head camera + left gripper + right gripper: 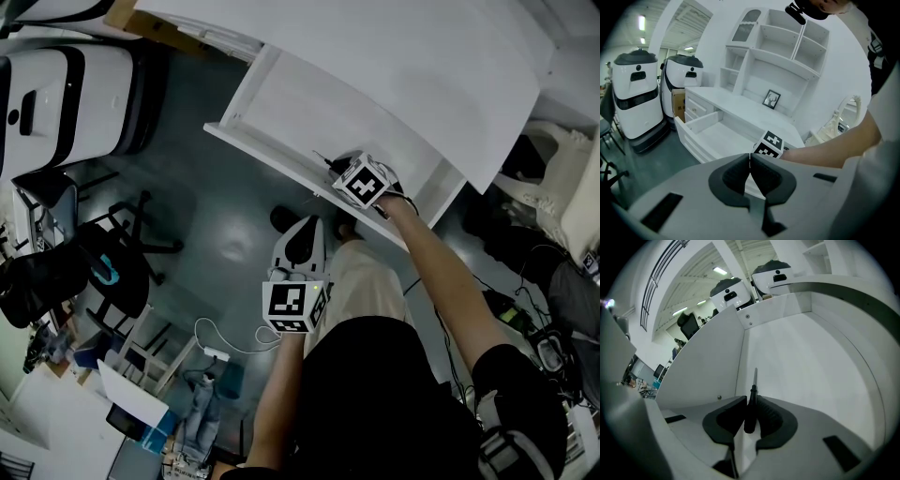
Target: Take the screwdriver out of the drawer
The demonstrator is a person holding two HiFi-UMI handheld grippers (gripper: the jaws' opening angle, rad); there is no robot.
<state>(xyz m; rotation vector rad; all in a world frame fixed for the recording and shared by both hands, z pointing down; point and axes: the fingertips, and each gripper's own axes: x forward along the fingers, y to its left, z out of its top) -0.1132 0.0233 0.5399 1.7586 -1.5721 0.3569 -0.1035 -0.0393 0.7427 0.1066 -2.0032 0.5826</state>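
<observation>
The white drawer (309, 103) stands pulled out from under the desk top (403, 47). My right gripper (330, 165) reaches into its near right corner, marker cube up. In the right gripper view a slim black-handled screwdriver (750, 408) stands between the pads, its metal shaft pointing out over the drawer floor (806, 357); my right gripper (751, 403) is shut on the handle. My left gripper (301, 225) hangs below the drawer front, over the floor, shut with nothing in it. The left gripper view has its jaws (749, 168) closed together, the drawer (712, 133) lying beyond.
Two white robots (637, 93) stand left of the desk, beside a black office chair (112, 253). Above the desk rises a white shelf unit (778, 47) with a small picture frame (771, 99). A white cable (225, 349) lies on the floor. The drawer's side wall (708, 366) runs close on the left.
</observation>
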